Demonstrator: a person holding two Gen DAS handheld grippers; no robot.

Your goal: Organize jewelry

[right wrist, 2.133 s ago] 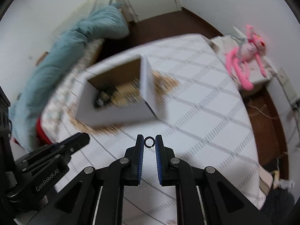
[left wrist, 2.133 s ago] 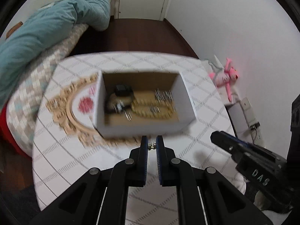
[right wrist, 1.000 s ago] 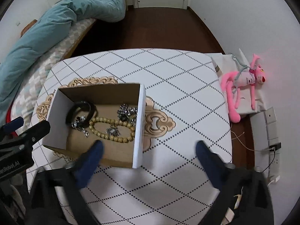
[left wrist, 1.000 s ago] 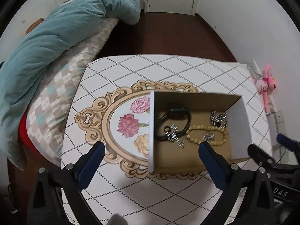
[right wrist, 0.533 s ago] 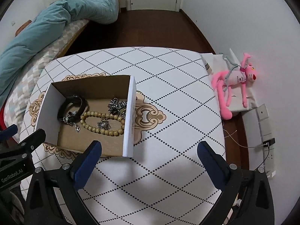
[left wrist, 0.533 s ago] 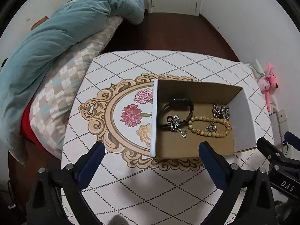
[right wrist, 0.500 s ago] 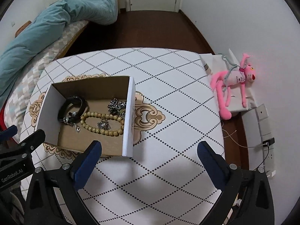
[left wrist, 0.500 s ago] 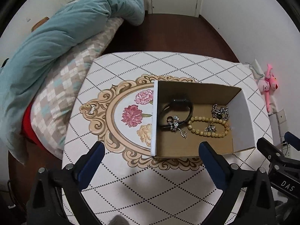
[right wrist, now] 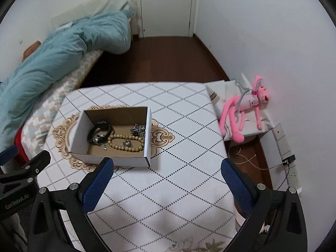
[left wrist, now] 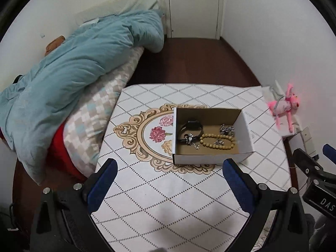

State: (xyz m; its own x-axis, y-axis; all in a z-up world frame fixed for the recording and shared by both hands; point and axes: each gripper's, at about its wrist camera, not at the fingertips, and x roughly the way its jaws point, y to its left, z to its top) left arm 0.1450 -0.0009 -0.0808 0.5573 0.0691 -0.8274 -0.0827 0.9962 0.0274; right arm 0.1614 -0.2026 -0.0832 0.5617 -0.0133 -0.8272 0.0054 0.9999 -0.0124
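Note:
An open white cardboard box (left wrist: 212,160) (right wrist: 109,157) stands on the patterned table. Inside lie a black bracelet (left wrist: 192,126) (right wrist: 100,129), a tan bead bracelet (left wrist: 217,145) (right wrist: 126,141) and several small silver pieces (left wrist: 226,129) (right wrist: 137,130). My left gripper (left wrist: 168,182) is open and empty, held high above the table's near side, short of the box. My right gripper (right wrist: 167,180) is open and empty, above the table to the right of the box.
The white table (left wrist: 168,201) (right wrist: 189,138) has a diamond pattern and a floral medallion (left wrist: 147,138). A bed with a teal duvet (left wrist: 69,71) (right wrist: 52,58) is at left. A pink plush toy (left wrist: 283,107) (right wrist: 243,109) lies at right by the wall.
Both grippers opened wide after being shut on small jewelry pieces, and pulled back and up. The box now looks smaller and farther, and more of the room shows.

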